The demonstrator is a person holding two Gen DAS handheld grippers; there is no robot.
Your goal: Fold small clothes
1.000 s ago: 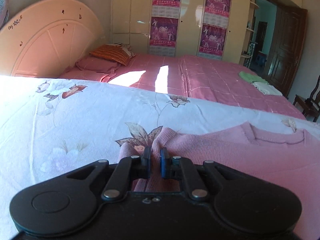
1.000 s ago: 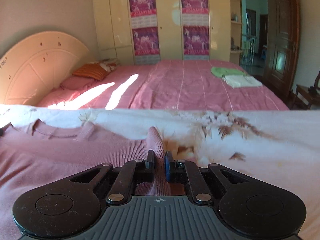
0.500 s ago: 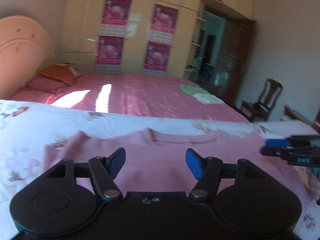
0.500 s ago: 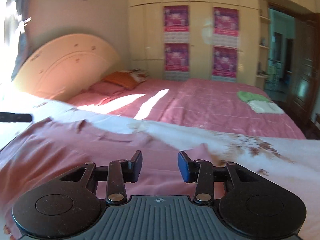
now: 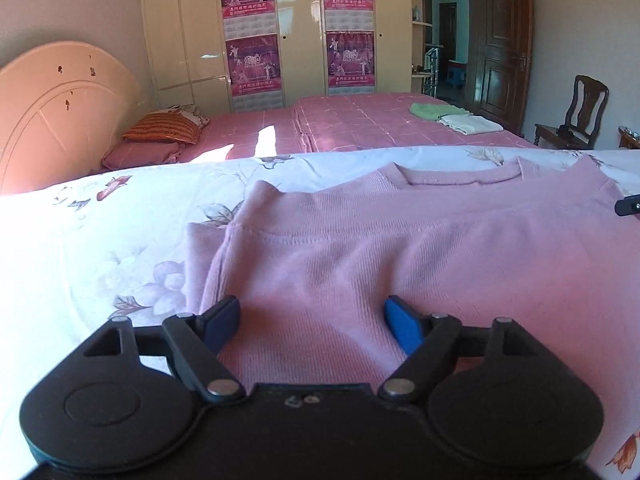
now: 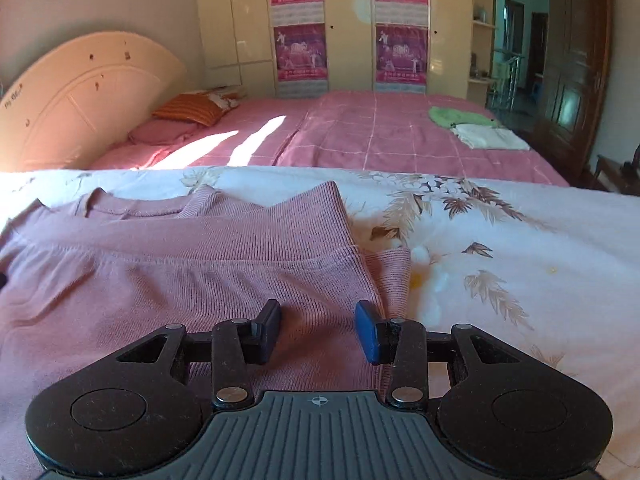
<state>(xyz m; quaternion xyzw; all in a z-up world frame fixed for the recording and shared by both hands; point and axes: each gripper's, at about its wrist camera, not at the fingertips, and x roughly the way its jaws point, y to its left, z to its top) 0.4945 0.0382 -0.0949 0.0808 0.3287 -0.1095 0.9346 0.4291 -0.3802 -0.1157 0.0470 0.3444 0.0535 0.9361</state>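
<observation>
A bedroom: a floral white sheet (image 5: 120,240) covers the near bed, and on it lies the pink knit sweater (image 5: 400,248), spread flat with its neckline toward the far pink bed (image 6: 400,136). The bottom part appears folded up over the body, the hem forming a straight seam across the chest; a sleeve edge pokes out beside each folded side. That flat, squared layout is probably deliberate, since it gives clean edges for the next fold.

The left claw (image 5: 312,320) hangs over the sweater's left portion, close to the edge where pink meets the floral sheet. Its jaws have just been opening and stand wide, released; knit fabric lies beneath and between them, but the pads do not press on it. The right claw (image 6: 318,330) sits over the sweater's right edge, just inside the protruding sleeve. Its jaws, too, have just parted and now stand moderately apart, gripping nothing, cloth lying loose below.

Both claws look freshly let go of the sweater, so I judge one fold is laid down and the next grasp is not yet begun.

Beyond the sweater, on the pink bed, sit an orange striped pillow (image 5: 164,128) and folded green and white cloths (image 6: 476,128).
</observation>
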